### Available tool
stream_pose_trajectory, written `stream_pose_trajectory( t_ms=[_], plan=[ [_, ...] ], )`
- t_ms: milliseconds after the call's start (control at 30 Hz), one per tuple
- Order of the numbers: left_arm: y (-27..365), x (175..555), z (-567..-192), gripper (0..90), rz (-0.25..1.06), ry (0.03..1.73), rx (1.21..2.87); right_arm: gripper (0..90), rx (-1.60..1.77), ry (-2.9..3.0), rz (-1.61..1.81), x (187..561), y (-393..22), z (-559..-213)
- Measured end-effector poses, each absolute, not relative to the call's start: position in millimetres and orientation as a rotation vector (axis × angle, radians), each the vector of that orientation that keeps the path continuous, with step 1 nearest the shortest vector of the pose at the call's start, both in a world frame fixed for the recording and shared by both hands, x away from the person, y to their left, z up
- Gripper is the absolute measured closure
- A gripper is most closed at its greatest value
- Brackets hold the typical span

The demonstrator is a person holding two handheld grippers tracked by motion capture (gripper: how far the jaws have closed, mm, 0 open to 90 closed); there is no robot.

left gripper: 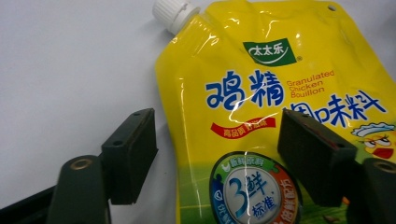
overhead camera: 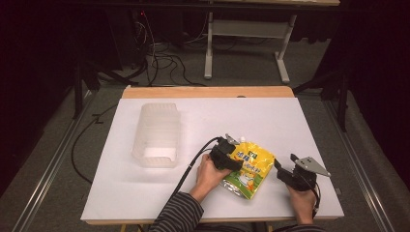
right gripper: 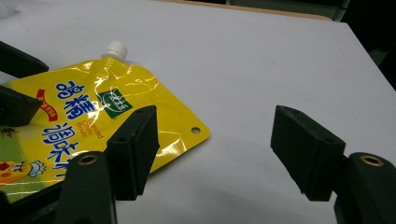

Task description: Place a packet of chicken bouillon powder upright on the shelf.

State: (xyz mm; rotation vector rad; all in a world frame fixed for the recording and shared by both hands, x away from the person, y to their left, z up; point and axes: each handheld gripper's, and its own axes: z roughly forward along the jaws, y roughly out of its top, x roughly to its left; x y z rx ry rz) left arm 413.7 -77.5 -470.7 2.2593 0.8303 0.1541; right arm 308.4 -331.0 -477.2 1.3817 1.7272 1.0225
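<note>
The desk (overhead camera: 270,121) has a white top with a strip of bare wood along its far edge, in the middle of the high view. Two things lie directly on it: a clear plastic bin (overhead camera: 156,135) at centre left, and a yellow spouted pouch (overhead camera: 249,169) lying flat at lower centre, well apart from the bin.
</note>
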Motion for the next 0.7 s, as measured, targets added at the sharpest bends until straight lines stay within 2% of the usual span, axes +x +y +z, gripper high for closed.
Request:
stream_pose_trajectory(
  t_ms=[167,200,300,700],
  plan=[
    [-77.5,413.1,-470.1,38.4,0.142,0.822,2.257,32.7,1.382,1.728,1.023,308.4,-331.1,-477.2],
    [-77.2,412.9,-469.4,44.3,0.147,0.824,2.262,32.7,1.380,1.729,1.023,308.5,-331.1,-477.2],
    [-75.6,413.7,-468.4,54.0,0.161,0.823,2.273,32.7,1.380,1.732,1.025,308.3,-330.9,-477.2],
    [-74.5,413.5,-466.4,82.8,0.113,0.796,2.296,32.7,1.373,1.741,1.017,308.9,-329.6,-477.5]
  ],
)
